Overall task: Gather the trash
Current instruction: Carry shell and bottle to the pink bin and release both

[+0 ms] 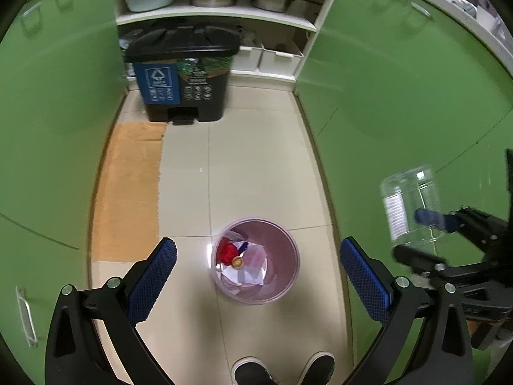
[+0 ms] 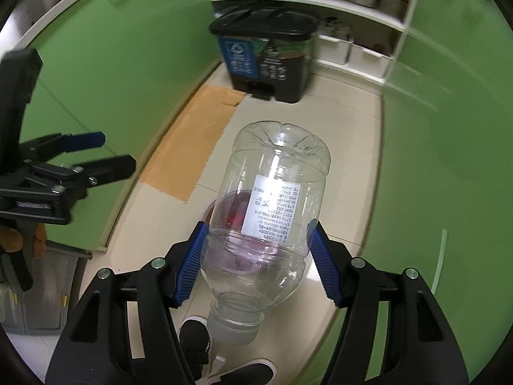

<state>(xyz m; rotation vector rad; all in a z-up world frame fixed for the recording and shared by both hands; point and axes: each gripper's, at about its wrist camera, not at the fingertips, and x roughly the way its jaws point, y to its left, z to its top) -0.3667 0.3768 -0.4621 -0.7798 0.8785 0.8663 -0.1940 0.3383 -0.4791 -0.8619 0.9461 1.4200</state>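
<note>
Right-wrist view: blue ribbed pads of the right gripper clamp a clear, empty plastic bottle at its waist, neck toward the camera, above a small pink wastebasket on the tiled floor. The left gripper hangs with its fingers spread wide and nothing between them, directly over the basket, which already holds crumpled paper and a red scrap. A black pedal recycling bin stands well beyond. The bottle, by appearances, remains to be dropped in.
</note>
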